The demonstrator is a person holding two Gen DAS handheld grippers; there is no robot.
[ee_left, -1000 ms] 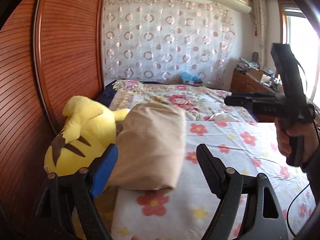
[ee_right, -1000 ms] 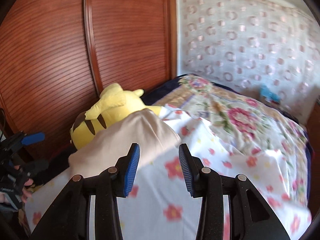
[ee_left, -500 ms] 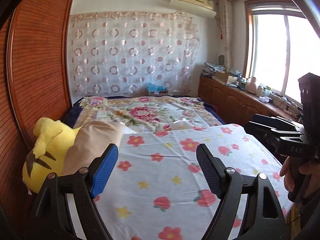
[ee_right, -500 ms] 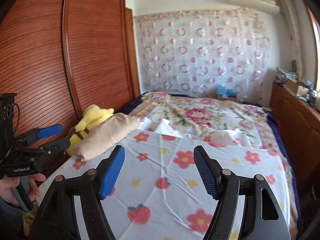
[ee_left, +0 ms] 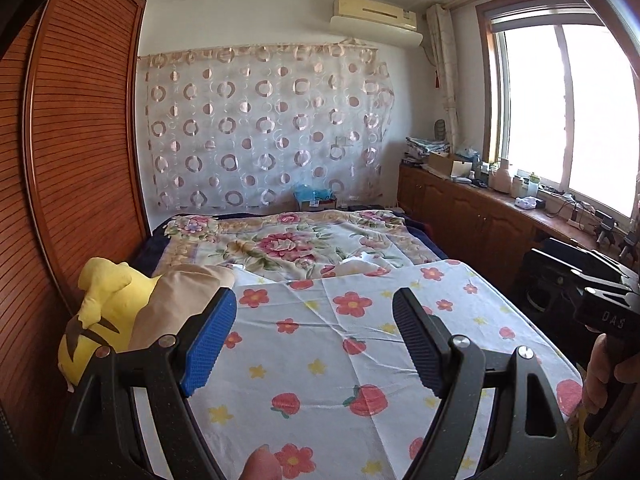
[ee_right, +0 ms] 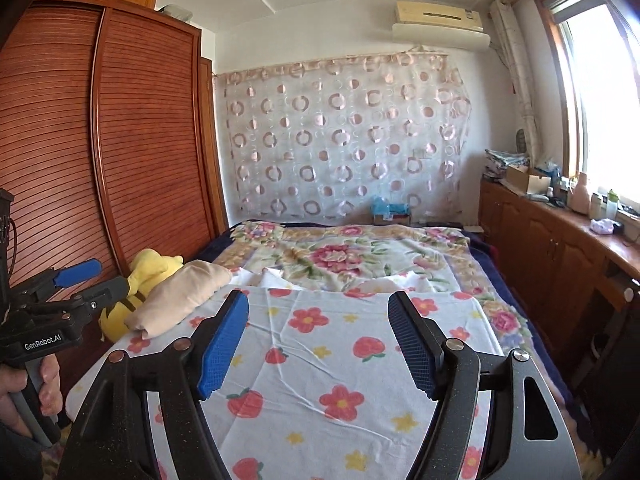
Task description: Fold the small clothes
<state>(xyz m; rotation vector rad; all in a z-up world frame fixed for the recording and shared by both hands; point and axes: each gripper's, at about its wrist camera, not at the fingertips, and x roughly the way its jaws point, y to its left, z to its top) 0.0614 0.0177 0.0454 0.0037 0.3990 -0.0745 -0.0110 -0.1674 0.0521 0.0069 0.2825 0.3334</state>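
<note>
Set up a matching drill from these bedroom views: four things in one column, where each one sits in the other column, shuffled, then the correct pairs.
Things:
1. yellow plush toy with brown stripes
2. folded beige cloth bundle
3. cream air conditioner
4. blue packet

Places:
A. high on the far wall, above the circle-patterned curtain
B. at the far end of the bed, against the curtain
C. leaning on the plush toy, over the flowered white sheet
D. beside the brown slatted wardrobe

Pairs: 1-D, 2-C, 3-A, 4-B
</note>
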